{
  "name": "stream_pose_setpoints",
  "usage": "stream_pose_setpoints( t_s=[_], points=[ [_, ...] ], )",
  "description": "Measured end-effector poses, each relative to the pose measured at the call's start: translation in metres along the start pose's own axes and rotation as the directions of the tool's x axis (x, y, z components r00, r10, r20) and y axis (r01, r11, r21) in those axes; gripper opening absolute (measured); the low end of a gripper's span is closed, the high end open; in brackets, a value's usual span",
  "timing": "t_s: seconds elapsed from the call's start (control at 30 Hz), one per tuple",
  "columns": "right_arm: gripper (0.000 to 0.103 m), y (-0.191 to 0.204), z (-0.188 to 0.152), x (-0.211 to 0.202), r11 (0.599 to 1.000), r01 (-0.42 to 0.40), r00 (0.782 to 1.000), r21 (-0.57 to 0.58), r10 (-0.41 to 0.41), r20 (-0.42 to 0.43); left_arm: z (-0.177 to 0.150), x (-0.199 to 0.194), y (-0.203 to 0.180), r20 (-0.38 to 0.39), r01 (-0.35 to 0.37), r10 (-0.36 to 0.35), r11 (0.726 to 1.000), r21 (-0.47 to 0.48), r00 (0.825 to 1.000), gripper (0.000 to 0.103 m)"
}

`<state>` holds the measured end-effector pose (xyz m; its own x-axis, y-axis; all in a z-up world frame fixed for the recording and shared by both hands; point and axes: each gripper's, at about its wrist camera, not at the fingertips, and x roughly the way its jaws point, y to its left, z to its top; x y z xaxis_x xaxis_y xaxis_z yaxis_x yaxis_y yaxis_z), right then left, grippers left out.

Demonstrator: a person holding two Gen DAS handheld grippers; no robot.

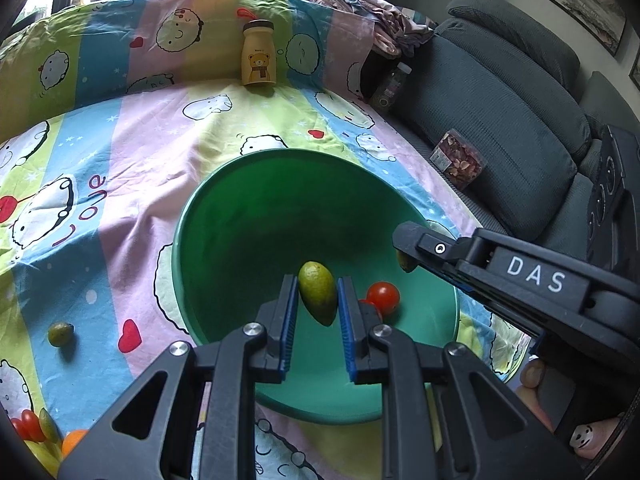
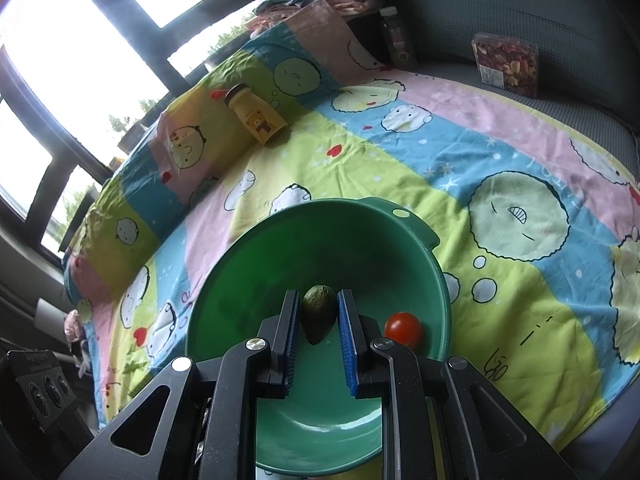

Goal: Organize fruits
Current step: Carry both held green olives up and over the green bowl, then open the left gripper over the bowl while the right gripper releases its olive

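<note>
Currently, on my left wrist view: left gripper narrowly open around a green fruit over the green bowl, two tomatoes in the bowl, one loose green fruit and a fruit pile out on the sheet. On my right wrist view, which shows neither of those: right gripper likewise pinching a darker green fruit over the bowl, one tomato beside it. Both views list the yellow bottle.
</note>
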<state>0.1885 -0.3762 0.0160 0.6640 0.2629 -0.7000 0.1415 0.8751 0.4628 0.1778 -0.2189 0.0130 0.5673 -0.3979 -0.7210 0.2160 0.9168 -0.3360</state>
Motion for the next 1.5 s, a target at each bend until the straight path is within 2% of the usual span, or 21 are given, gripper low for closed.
stream_pose_setpoints(
  t_s=[0.63,1.5],
  points=[
    [0.021,0.0,-0.003,0.014,0.999,0.034,0.998,-0.005,-0.034,-0.046,-0.003,0.011,-0.001,-0.026,-0.016,0.016,1.0,-0.002,1.0,0.02],
    [0.021,-0.003,-0.004,0.017,0.998,0.057,0.997,-0.007,-0.058,-0.05,-0.003,0.012,0.0,-0.024,-0.023,0.023,1.0,-0.002,0.999,0.02]
  ],
)
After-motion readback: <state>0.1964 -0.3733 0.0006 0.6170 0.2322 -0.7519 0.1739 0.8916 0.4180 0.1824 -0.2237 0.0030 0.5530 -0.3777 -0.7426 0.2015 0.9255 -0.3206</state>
